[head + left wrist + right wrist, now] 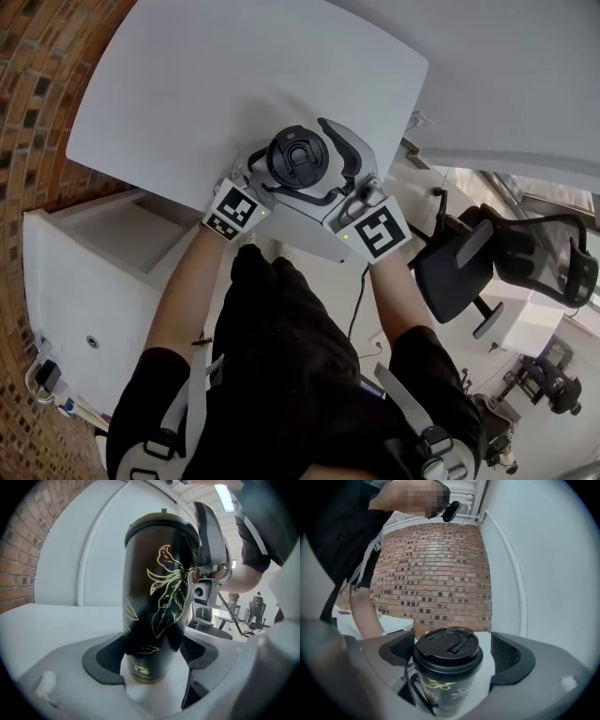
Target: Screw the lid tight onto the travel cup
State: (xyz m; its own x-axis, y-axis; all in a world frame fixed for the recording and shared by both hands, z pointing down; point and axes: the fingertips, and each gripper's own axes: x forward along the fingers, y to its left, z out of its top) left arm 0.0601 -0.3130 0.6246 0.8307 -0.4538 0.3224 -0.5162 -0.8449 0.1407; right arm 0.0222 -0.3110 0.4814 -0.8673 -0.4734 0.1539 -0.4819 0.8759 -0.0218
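A black travel cup point(157, 597) with a gold leaf print stands upright on the white round table point(206, 84), near its front edge. Its black lid point(298, 157) with a flip tab sits on top. My left gripper point(152, 663) is shut on the cup's lower body, with its dark pads point(105, 660) pressing both sides. My right gripper point(452, 656) is at lid point(447, 648) height, one jaw on each side. It is open, with a strip of table showing between the lid and the right pad point(511, 658). From the head view both grippers point(323, 173) crowd the cup.
A brick wall point(37, 112) runs along the left. A white cabinet point(84, 281) stands below the table's left edge. A black office chair point(497, 262) is to the right of the person. The far half of the table is bare.
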